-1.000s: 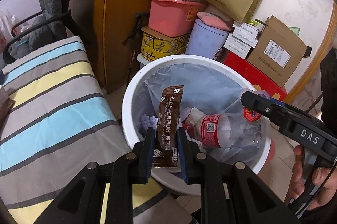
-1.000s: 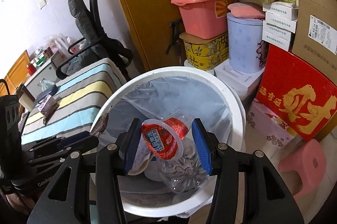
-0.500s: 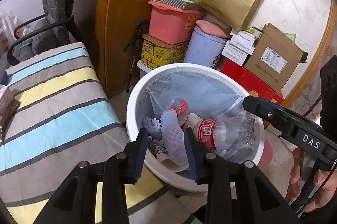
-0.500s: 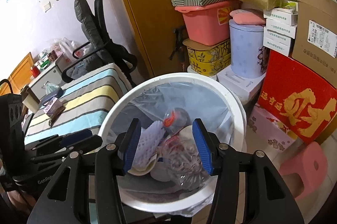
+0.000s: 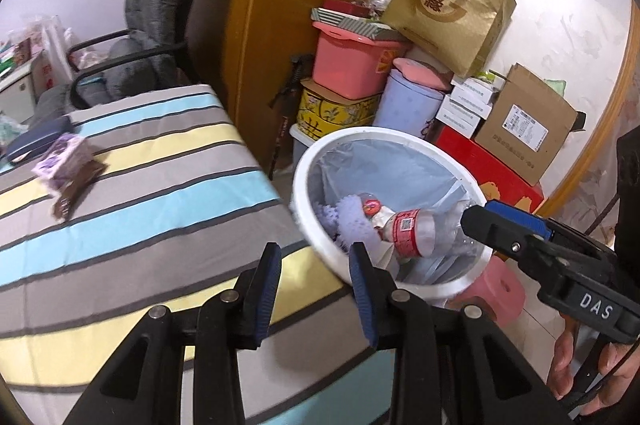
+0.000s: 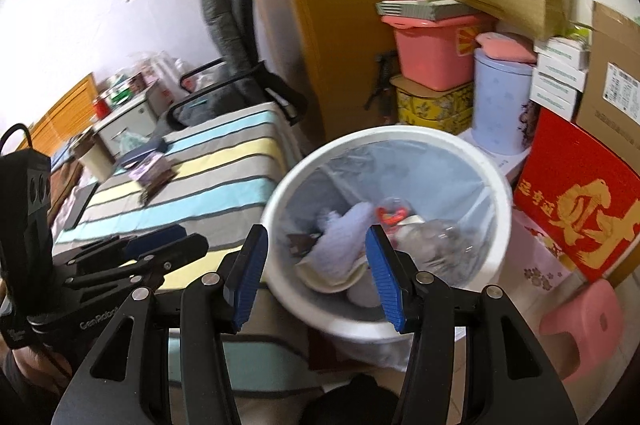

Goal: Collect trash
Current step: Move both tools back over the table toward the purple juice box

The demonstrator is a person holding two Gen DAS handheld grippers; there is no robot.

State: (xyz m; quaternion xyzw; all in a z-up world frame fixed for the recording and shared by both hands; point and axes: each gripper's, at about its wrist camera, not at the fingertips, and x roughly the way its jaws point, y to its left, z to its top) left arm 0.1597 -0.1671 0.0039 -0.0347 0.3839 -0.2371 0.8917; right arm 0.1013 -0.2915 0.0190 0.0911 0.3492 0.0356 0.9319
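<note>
A white trash bin (image 5: 304, 161) (image 6: 496, 185) with a clear liner stands on the floor beside a striped table (image 5: 140, 193) (image 6: 224, 169). Inside lie a plastic bottle (image 5: 412, 225) with a red label, a red-lidded clear cup (image 6: 390, 213), white foam netting (image 6: 344, 229) and a brown wrapper (image 6: 300, 239). My left gripper (image 5: 314, 265) is open and empty over the table's edge, just short of the bin rim. My right gripper (image 6: 316, 249) (image 5: 504, 225) is open and empty at the bin's near rim. More trash, a purple packet (image 5: 64, 161) and a brown wrapper (image 5: 74, 193), lies on the table.
Behind the bin are stacked boxes: a pink tub (image 5: 348, 65), yellow tin (image 5: 336, 113), lilac canister (image 5: 408, 105), red box (image 6: 576, 217), cardboard box (image 5: 524, 121), gold paper bag (image 5: 452, 5). A pink stool (image 6: 580, 329) stands right of the bin. A grey chair (image 5: 152, 37) stands behind the table.
The left gripper let the brown coffee sachet go and the right let the red-lidded cup go; both now lie in the bin. Both grippers have drawn back and leftward from the bin.
</note>
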